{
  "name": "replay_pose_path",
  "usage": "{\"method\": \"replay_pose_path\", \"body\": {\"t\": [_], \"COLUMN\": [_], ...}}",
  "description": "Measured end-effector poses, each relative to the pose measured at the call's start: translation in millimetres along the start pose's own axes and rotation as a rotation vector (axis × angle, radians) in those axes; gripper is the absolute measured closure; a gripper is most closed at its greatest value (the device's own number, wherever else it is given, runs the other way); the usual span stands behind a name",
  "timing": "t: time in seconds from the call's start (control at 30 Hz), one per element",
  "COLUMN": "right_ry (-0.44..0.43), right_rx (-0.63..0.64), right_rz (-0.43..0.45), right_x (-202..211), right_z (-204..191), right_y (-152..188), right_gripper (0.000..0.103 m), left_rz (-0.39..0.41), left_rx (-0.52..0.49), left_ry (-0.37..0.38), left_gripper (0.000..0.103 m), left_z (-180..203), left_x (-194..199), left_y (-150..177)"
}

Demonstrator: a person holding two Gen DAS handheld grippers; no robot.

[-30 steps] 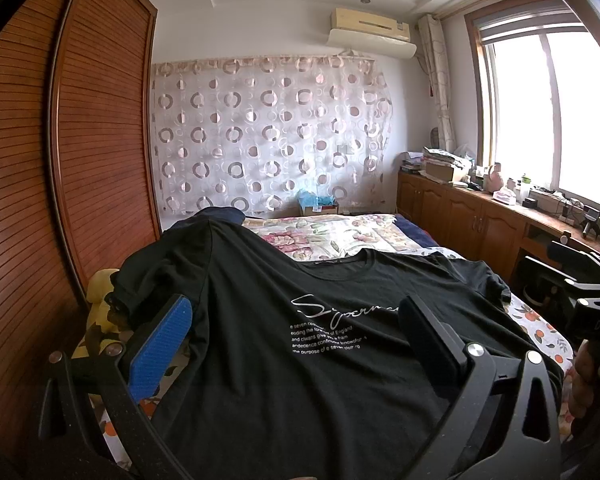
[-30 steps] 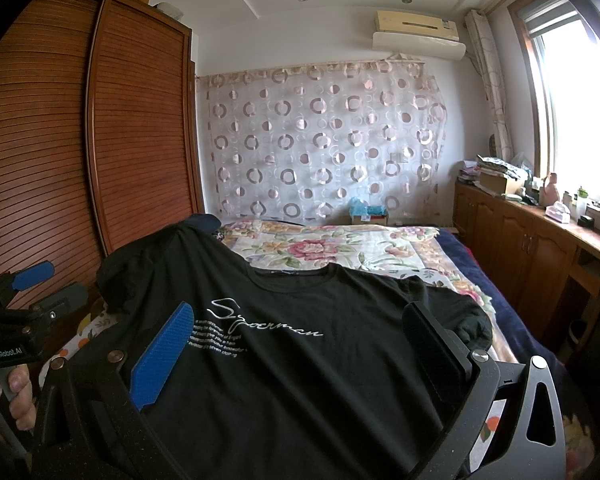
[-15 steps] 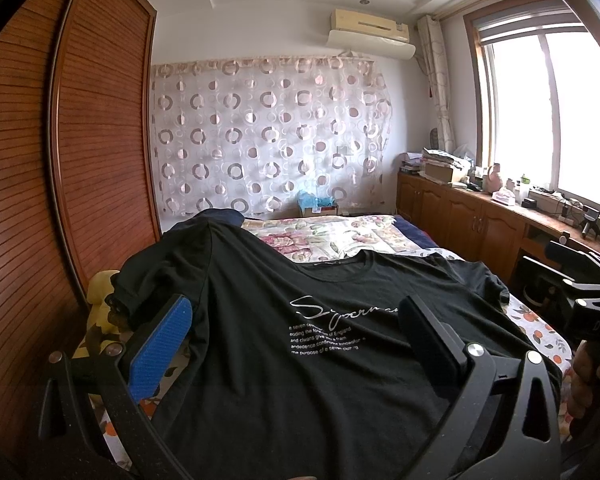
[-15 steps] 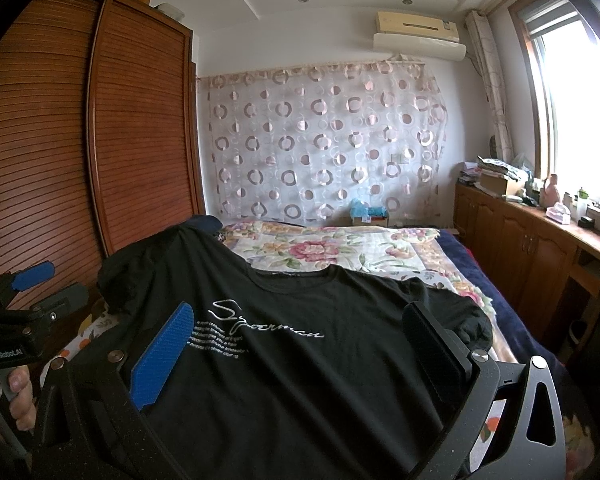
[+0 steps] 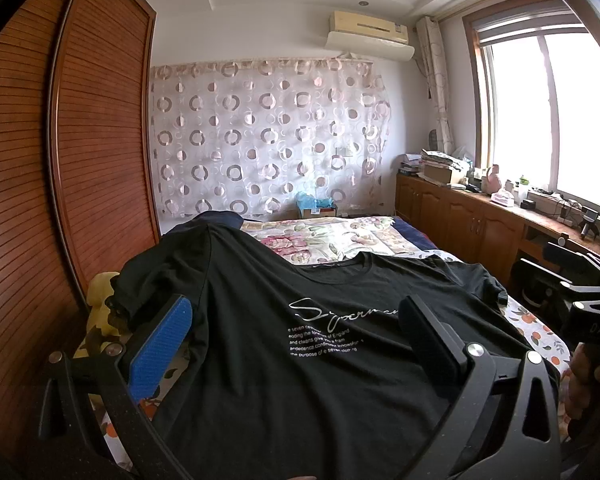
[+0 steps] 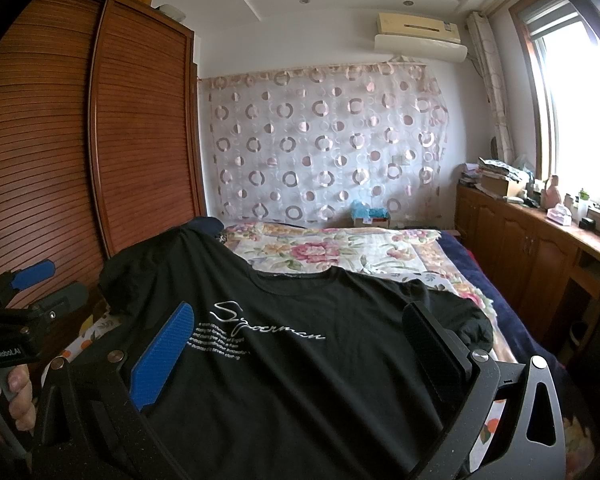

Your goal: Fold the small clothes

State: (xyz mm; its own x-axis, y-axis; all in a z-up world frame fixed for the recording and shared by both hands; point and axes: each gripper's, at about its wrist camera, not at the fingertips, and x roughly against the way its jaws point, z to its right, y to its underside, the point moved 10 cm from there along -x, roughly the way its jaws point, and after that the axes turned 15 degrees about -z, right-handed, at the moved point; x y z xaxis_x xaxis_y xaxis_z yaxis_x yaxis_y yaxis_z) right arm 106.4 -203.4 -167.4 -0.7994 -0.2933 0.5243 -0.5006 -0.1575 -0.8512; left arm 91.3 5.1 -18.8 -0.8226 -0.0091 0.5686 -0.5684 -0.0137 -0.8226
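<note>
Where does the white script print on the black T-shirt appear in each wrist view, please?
Left wrist view: the white script print sits right of centre on the black T-shirt, partly hidden by the gripper's right-hand finger.
Right wrist view: the print sits left of centre, just right of the blue finger pad.
Shared landmark: the air conditioner above the circle-patterned curtain.

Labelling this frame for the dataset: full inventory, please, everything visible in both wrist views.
T-shirt: 1, black, white print, spread on bed
Bed cover: 1, floral, beyond shirt
Curtain: 1, sheer, circle pattern, back wall
Wardrobe: 1, brown slatted, left
Air conditioner: 1, cream, high on wall
Cabinet: 1, brown, cluttered top, under window
Left gripper: open over shirt
Right gripper: open over shirt
</note>
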Motion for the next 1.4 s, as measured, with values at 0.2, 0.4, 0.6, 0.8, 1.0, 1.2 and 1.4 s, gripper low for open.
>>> {"method": "replay_pose_path", "body": {"t": [0.2, 0.4, 0.6, 0.8, 1.0, 1.2, 1.4], "right_ry": [-0.010, -0.035, -0.044, -0.055, -0.083, -0.128, -0.163], "right_rx": [0.002, 0.010, 0.018, 0.041, 0.064, 0.087, 0.132], "right_rz": [-0.012, -0.053, -0.076, -0.100, -0.121, -0.149, -0.191], "right_x": [-6.2, -23.3, -31.6, -46.9, -62.8, -79.9, -104.0], "right_z": [-1.0, -4.9, -3.3, -3.6, -4.6, -5.3, -7.7], "right_y": [1.1, 3.5, 2.1, -3.3, -13.6, -23.9, -35.7], "right_gripper": [0.000, 0.000, 0.000, 0.000, 0.000, 0.000, 0.000], "left_rz": [-0.009, -0.034, -0.048, -0.076, -0.118, -0.158, -0.186], "left_rx": [0.004, 0.006, -0.005, -0.009, -0.009, 0.014, 0.035], "left_ry": [0.001, 0.012, -0.007, -0.023, -0.048, -0.070, -0.105], "left_gripper": [0.000, 0.000, 0.000, 0.000, 0.000, 0.000, 0.000], "left_z": [-2.0, -9.0, -21.3, -39.2, -60.9, -88.0, -125.1], "left_x": [4.9, -0.3, -14.1, -34.8, -61.7, -81.8, -97.1], "left_y": [-5.6, -17.5, -23.0, -12.4, -10.3, -11.1, -20.3]}}
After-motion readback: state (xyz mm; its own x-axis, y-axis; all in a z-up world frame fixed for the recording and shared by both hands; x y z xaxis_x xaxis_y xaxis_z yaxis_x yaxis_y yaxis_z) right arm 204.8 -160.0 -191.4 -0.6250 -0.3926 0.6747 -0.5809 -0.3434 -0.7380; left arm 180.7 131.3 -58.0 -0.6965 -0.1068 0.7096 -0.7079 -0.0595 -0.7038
